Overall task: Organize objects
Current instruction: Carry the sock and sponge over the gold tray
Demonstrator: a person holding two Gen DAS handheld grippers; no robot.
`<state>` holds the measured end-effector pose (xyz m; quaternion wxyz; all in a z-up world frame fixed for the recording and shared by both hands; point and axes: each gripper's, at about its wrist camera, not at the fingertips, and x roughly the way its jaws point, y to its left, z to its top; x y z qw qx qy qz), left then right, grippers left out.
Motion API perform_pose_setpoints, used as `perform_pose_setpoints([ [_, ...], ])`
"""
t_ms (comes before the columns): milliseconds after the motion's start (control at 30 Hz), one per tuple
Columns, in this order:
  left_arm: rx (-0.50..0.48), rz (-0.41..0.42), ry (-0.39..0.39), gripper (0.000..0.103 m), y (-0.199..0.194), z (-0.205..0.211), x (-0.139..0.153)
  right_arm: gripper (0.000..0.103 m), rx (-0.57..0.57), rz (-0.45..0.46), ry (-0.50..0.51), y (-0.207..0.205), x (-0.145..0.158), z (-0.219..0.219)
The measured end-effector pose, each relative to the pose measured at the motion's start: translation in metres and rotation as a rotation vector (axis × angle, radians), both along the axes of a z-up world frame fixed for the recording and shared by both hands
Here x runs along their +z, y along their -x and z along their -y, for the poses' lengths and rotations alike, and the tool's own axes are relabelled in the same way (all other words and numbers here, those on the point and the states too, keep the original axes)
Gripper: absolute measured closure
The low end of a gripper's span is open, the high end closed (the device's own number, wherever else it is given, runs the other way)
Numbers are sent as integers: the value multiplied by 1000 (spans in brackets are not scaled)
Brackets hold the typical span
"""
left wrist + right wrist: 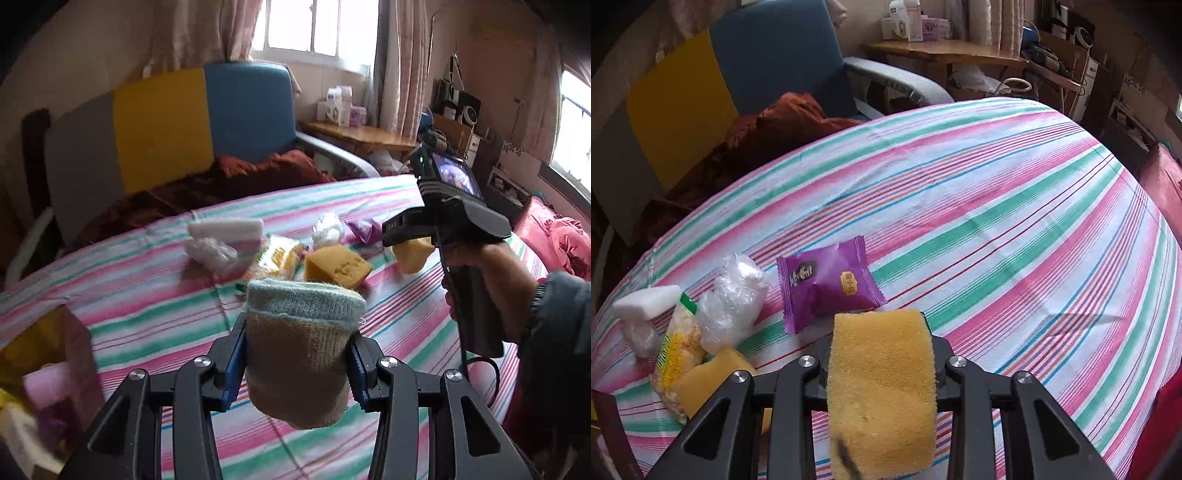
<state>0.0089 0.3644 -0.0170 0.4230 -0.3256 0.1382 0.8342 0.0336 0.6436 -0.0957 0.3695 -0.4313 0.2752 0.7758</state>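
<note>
Between left gripper (pixel 295 354) jaws: sock (pixel 299 350) clamped.

Daylight from window (pixel 321 29) at back and second window (pixel 576 125) at right; both panes blown out white. Room otherwise dim, warm pink cast. Striped sheet (pixel 997 206) evenly lit, soft shadow patch at its right side. Strong fisheye bending: sheet bulges, dark vignette in corners. Box (pixel 48 369) at lower left of left view smeared, blurred. Near sponge (pixel 882 387) slightly soft.
</note>
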Motion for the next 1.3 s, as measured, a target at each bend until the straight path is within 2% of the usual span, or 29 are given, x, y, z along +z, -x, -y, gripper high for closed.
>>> perform_pose_setpoints([
  [200,52,-20,-20,56,-6,35,19,71,36,-50,-51,3,15,7],
  [400,132,-27,-42,56,-3,76,31,71,71,-103,-107,-14,43,32],
  [533,172,-26,-50,56,1,100,34,72,156,-166,-116,-12,58,52],
  [667,214,-12,-57,56,6,126,33,72,274,-209,-115,-5,71,80],
  [933,283,1,-64,56,8,164,26,72,463,-206,-106,22,81,150],
  [1300,411,-35,-70,56,10,218,31,72,654,-336,-57,29,104,260],
])
